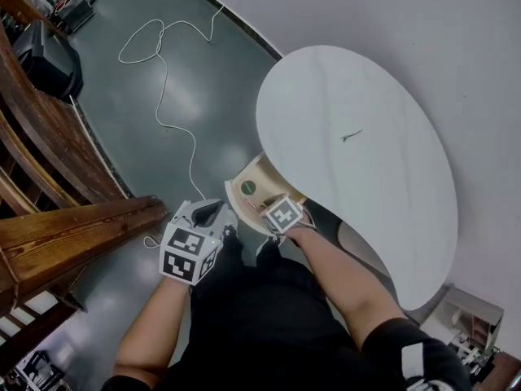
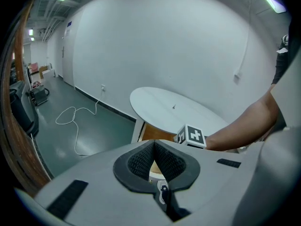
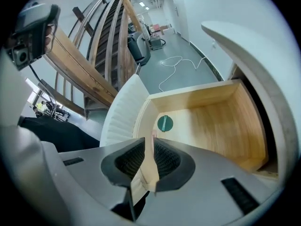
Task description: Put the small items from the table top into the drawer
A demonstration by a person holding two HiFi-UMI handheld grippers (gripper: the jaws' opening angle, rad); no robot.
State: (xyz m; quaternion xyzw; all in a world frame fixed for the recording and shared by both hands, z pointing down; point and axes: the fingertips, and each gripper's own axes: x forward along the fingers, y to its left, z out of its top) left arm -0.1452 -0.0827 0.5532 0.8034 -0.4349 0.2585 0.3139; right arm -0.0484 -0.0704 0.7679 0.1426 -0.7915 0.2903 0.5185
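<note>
Under near-left edge of white kidney-shaped worktop (image 1: 366, 96): pale wooden drawer (image 3: 207, 121) standing open, green round disc (image 3: 165, 123) flat on its floor. Right tongs (image 3: 149, 145) pinching drawer's front wall. Left tongs (image 2: 154, 145) pressed together at tips, nothing between them, hovering just left of drawer. Out on middle of worktop, well apart from both tongs: small thin dark item (image 1: 352, 136), too small to identify, long axis roughly left-right. Far and right of both tongs; right nearer but occupied, left free, so probably job for left.
</note>
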